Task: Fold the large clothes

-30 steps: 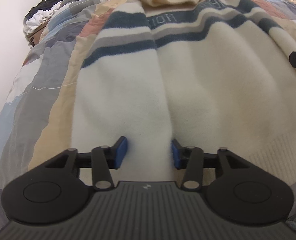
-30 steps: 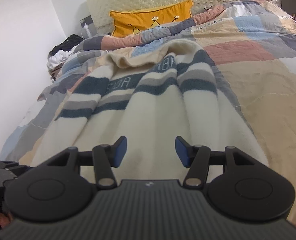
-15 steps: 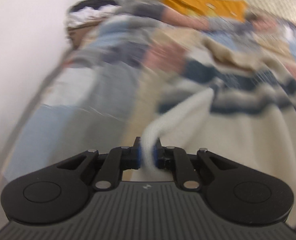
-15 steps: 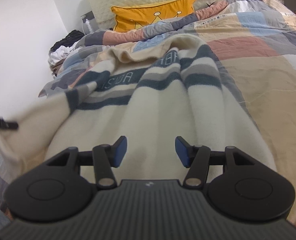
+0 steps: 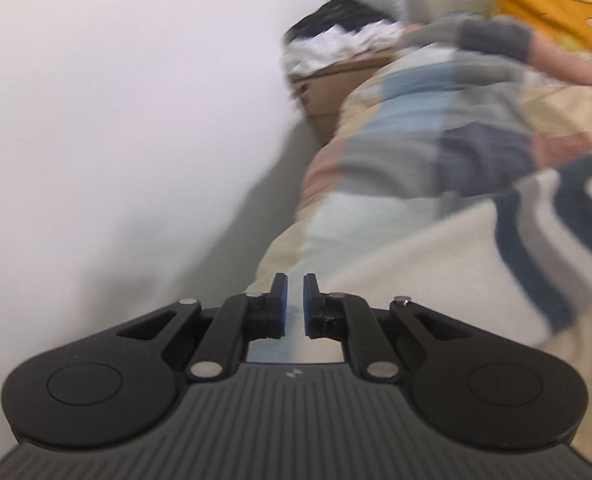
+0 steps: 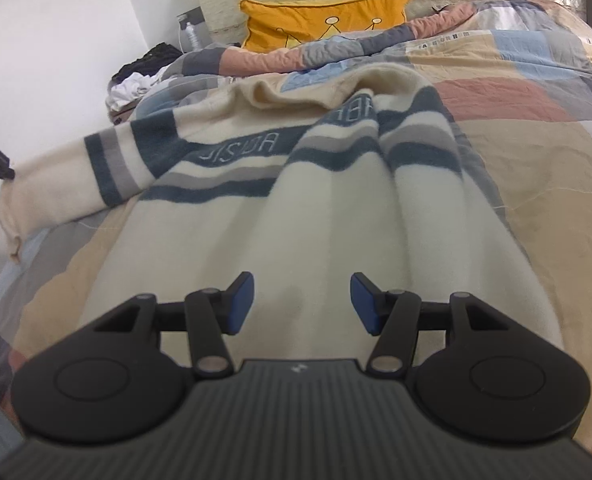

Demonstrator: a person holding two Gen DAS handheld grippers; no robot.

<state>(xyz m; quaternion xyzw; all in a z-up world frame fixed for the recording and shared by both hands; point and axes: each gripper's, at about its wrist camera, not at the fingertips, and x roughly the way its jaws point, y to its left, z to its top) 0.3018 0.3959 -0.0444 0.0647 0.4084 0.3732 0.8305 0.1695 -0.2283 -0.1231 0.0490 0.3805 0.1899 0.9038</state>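
Left claw [image 5: 295, 304], open 1 second ago, now pinches the sweater [image 6: 336, 208] sleeve — pulled sideways; right claw [image 6: 302, 302] stays open.

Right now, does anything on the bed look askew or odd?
The sweater lies rumpled: long ridges run down its body and its far edge is bunched. Its sleeve is stretched sideways past the quilt's edge, pinched by the left gripper.
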